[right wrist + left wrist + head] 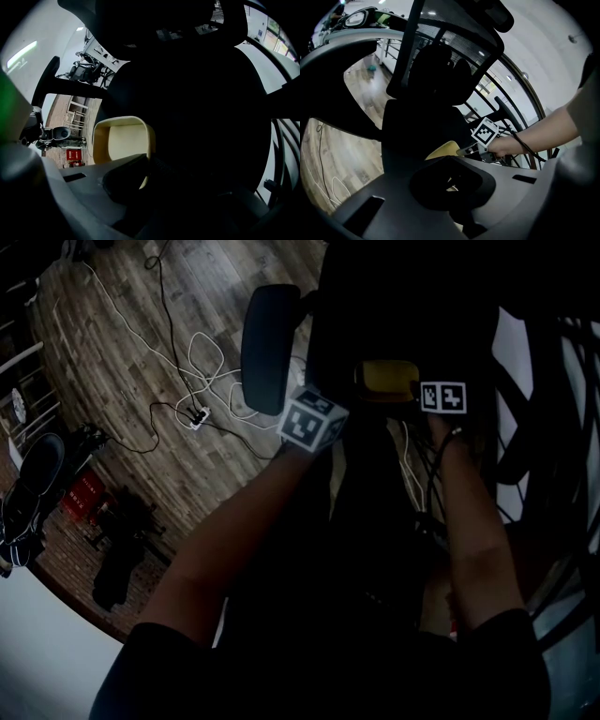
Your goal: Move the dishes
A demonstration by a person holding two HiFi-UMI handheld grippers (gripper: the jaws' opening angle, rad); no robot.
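Your right gripper (149, 174) pinches the yellow dish (123, 140) by its right wall, upper centre in the head view. On your left gripper (452, 183) the pads sit close together, but I cannot tell whether they grip.

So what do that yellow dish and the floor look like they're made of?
The dish looks like plastic or melamine: pale yellow, matte, even colour, smooth rounded rim. The floor looks like wood planks, grey-brown, with grain and board seams; real wood or laminate, I can't tell.
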